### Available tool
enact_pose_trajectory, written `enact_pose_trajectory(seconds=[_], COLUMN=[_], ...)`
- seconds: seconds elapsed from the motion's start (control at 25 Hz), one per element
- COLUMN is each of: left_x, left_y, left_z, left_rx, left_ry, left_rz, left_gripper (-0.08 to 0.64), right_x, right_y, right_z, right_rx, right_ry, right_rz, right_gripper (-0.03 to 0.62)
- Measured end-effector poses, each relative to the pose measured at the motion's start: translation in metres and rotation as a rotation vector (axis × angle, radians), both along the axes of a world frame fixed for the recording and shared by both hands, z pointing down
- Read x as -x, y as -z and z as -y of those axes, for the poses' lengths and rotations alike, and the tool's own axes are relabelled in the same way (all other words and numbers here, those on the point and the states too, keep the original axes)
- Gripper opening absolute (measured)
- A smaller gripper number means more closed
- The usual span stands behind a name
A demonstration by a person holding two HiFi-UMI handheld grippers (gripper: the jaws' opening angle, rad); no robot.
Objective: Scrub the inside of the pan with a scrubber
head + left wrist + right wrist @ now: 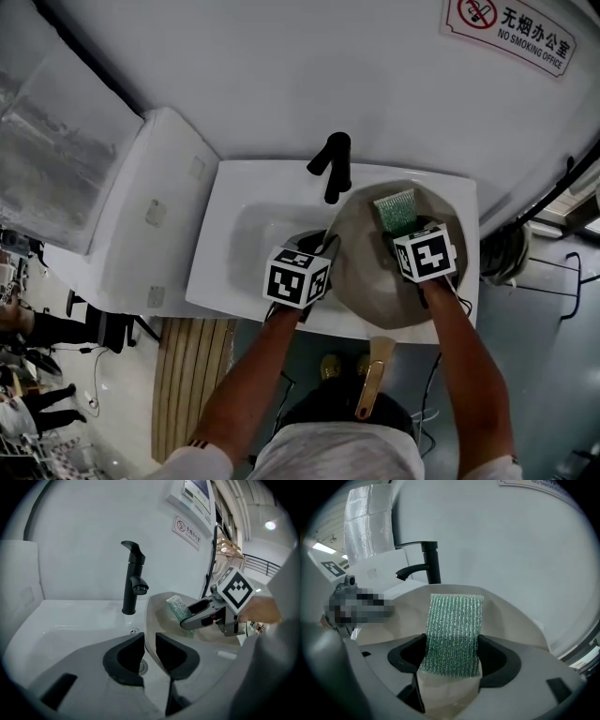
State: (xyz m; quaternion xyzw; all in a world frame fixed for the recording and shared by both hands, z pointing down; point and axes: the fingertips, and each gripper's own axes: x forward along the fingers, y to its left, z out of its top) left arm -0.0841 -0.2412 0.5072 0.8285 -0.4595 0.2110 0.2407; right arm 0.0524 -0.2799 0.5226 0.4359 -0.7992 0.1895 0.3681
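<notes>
My left claw [150, 651] is clamped on the rim of the pan [370, 281]: in the left gripper view the thin pale edge of the pan stands upright between the two dark pads, which close against it from both sides. My right claw [452, 660] is closed on the green scrubber [454, 630]. Its pads grip the lower part of the pad from left and right, and the ribbed green face sticks up beyond the fingertips, with a pale backing below it.

The pan sits in the right part of the white washbasin [230, 230], tilted, with its near rim over the basin's front edge. Its long handle [375, 375] points back toward me, past the edge. The scrubber is over the far part of the pan's inside, near the far rim; I cannot tell whether it touches the surface. The black faucet [335, 164] stands at the back of the basin, just beside the pan's far-left rim. My two claws are near each other, left one on the pan's left rim, right one above its bowl.
</notes>
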Motion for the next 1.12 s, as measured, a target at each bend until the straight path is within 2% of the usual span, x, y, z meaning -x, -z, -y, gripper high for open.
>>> enact_pose_trajectory(seconds=[0.36,0.76,1.12], left_x=[0.000,-0.001,-0.001], left_y=[-0.001,0.001,0.003], left_z=[0.000,0.000,0.000], left_rx=[0.001,-0.007,-0.012], left_ry=[0.000,-0.001,-0.003], left_rz=[-0.014,-0.048,-0.070], left_gripper=[0.083,0.081,0.081], right_x=[-0.020,0.052,0.077], right_y=[0.011,0.002,-0.013], right_z=[-0.003,-0.041,-0.052], right_rx=[-0.011,0.042,0.089], right_ry=[-0.043,0.080,0.102], right_rz=[-0.005,0.024,0.027], right_gripper=[0.345,0.345,0.345])
